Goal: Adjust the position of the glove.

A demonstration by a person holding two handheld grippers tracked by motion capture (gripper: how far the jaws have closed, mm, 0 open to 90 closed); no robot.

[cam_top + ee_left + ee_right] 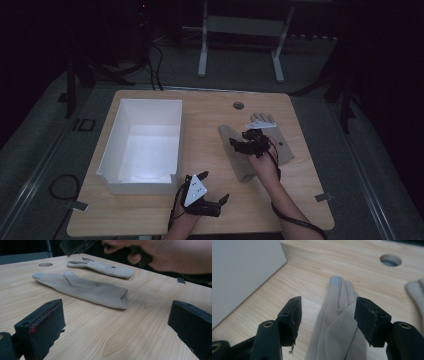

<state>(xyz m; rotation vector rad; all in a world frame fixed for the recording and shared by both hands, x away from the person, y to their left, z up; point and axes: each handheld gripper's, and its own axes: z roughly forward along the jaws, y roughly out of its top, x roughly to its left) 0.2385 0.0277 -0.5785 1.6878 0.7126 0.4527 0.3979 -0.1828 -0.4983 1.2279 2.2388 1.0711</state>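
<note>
The table [210, 107] is pale wood with a fine straight grain and a small grey round hole [238, 105] near its far edge. The box [114, 135] on the left is plain white, inside and out. Both gloves are a soft beige: the near glove [85, 290] has a grey patch at one fingertip, and the far glove [105, 268] carries a tiny dark dot. The left gripper [212, 187] and right gripper [239, 139] are black, and the left one wears a light grey three-cornered plate. The floor [45, 145] is dull grey.
</note>
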